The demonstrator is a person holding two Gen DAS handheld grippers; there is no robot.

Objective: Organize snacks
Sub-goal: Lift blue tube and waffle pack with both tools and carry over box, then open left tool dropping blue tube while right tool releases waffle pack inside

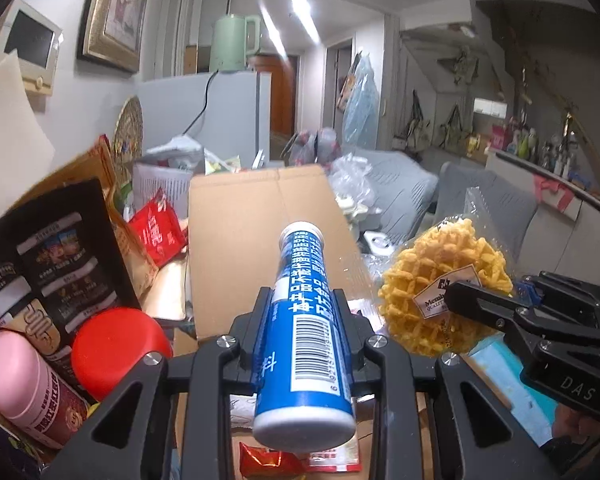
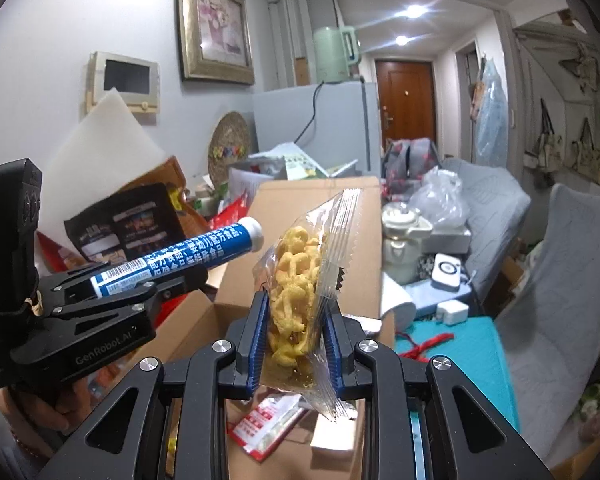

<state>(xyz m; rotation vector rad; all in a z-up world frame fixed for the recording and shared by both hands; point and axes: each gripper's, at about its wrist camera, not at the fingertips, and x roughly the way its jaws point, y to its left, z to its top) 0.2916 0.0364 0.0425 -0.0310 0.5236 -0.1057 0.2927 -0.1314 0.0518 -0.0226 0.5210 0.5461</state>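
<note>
**Carrying two snacks over the open cardboard box**

Holding a snack in each hand, the person has both grippers raised above the cardboard box (image 2: 300, 216), whose tall rear flap stands straight ahead of both cameras.

The likeliest slip is the blue tube (image 1: 305, 320). It is a smooth, hard cylinder held across its lower half, with most of its length sticking out forward and upward past the fingertips toward the box flap; a jolt or a tilt could let it slide or pivot out of the clamp and drop among the packets on the box floor. The clear bag of yellow waffle crisps (image 2: 296, 300) carries a different risk: the contents look brittle, and a hard squeeze could crush them, while the slick film could creep through the pads. The two grippers also sit close side by side over the box, so tube and bag could knock together.

The left gripper (image 1: 302, 312) is clamped on the tube, its pads pressing the two sides near the barcode, white cap end nearest the camera. The right gripper (image 2: 296, 320) is clamped on the bag, pads squeezing its lower part from both sides, with the crimped top edge rising above the fingers toward the flap. To the left of the box stand a red-lidded can (image 1: 120, 352) and a pink-capped bottle (image 1: 16, 376).
</note>
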